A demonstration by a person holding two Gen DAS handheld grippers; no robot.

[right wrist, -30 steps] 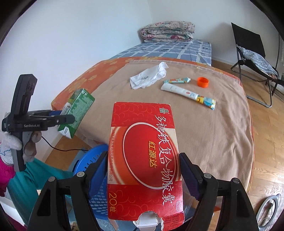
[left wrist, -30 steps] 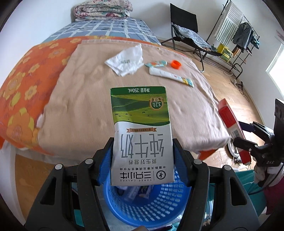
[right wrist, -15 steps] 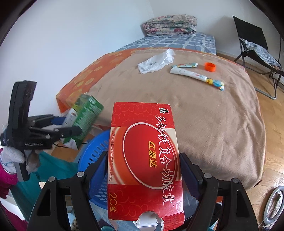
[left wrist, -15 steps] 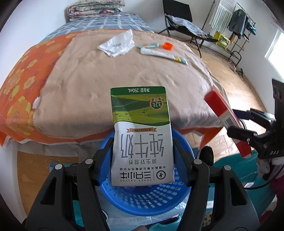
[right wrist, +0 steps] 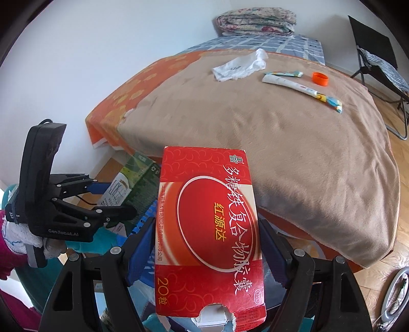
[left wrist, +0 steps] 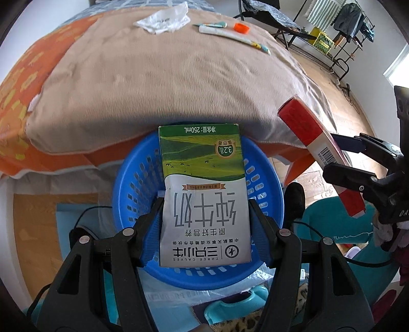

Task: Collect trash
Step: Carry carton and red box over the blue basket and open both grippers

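Note:
My left gripper (left wrist: 204, 201) is shut on a green and white milk carton (left wrist: 203, 194), which hangs upside down over the mouth of a blue slotted basket (left wrist: 133, 184) on the floor at the bed's foot. My right gripper (right wrist: 207, 222) is shut on a flat red medicine box (right wrist: 209, 224), just right of the basket. Each view shows the other gripper from the side: the right gripper (left wrist: 358, 163) with the red box (left wrist: 314, 143), and the left gripper (right wrist: 110, 201) with the carton (right wrist: 133, 176). On the tan blanket lie a white wrapper (left wrist: 163, 19), a toothpaste tube (left wrist: 230, 34) and an orange cap (left wrist: 241, 27).
The bed's edge (left wrist: 153, 138) overhangs close behind the basket. A folding chair (right wrist: 378, 58) and a clothes rack (left wrist: 340, 23) stand on the wooden floor to the right. Teal trouser legs (left wrist: 340, 224) and a black cable (left wrist: 87, 212) flank the basket.
Both grippers have sunk and tipped downward while still gripping their loads. The carton, earlier in front of the blanket, now hangs over the basket's opening, and the red box has come closer to it.

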